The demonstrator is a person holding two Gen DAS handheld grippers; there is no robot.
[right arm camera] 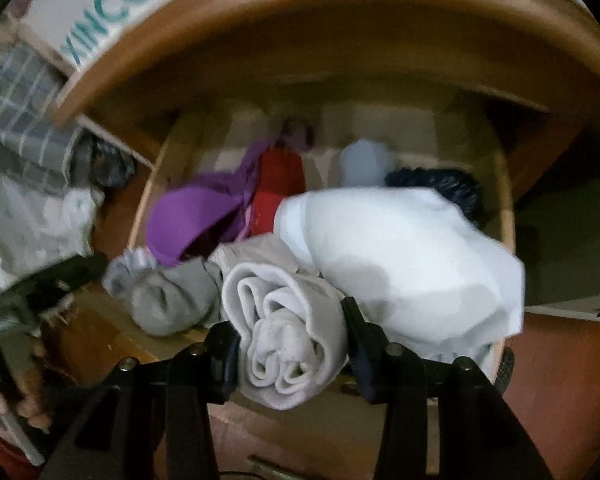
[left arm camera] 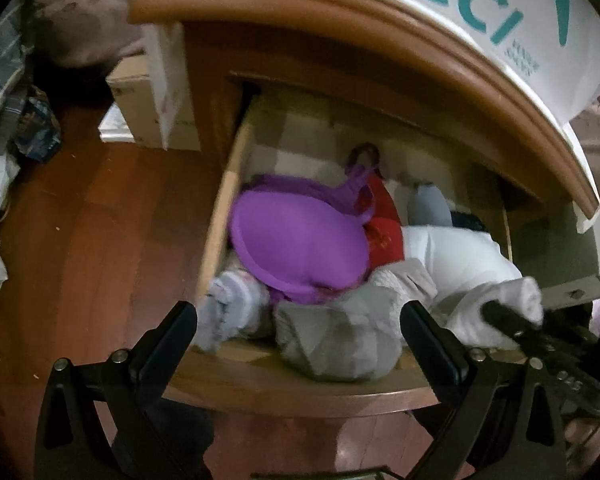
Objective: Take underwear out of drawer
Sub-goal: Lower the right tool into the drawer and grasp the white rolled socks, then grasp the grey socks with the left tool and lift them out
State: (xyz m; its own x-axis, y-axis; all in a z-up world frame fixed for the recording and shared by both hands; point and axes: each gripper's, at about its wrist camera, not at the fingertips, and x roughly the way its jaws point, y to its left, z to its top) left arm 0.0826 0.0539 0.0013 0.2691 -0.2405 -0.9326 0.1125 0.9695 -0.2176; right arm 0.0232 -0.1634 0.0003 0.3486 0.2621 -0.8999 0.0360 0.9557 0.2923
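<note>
Roll of white underwear (right arm camera: 288, 344) pinched in right hand-held gripper (right arm camera: 290, 354); left hand-held gripper (left arm camera: 300, 332) spread, over drawer (left arm camera: 292, 396).

Dim indoor light, brightest on the glossy purple padded bra (left arm camera: 300, 240) and the white folded cloth (right arm camera: 404, 264); deep shadow fills the far end of the open wooden drawer (left arm camera: 216, 216); both views are motion-blurred; fisheye bending curves the edges, corners black.

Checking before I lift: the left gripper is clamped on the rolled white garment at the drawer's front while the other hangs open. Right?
No, sides swapped. The right wrist view shows the right gripper clamped on the rolled white garment at the drawer front; the left gripper hangs open.
</note>
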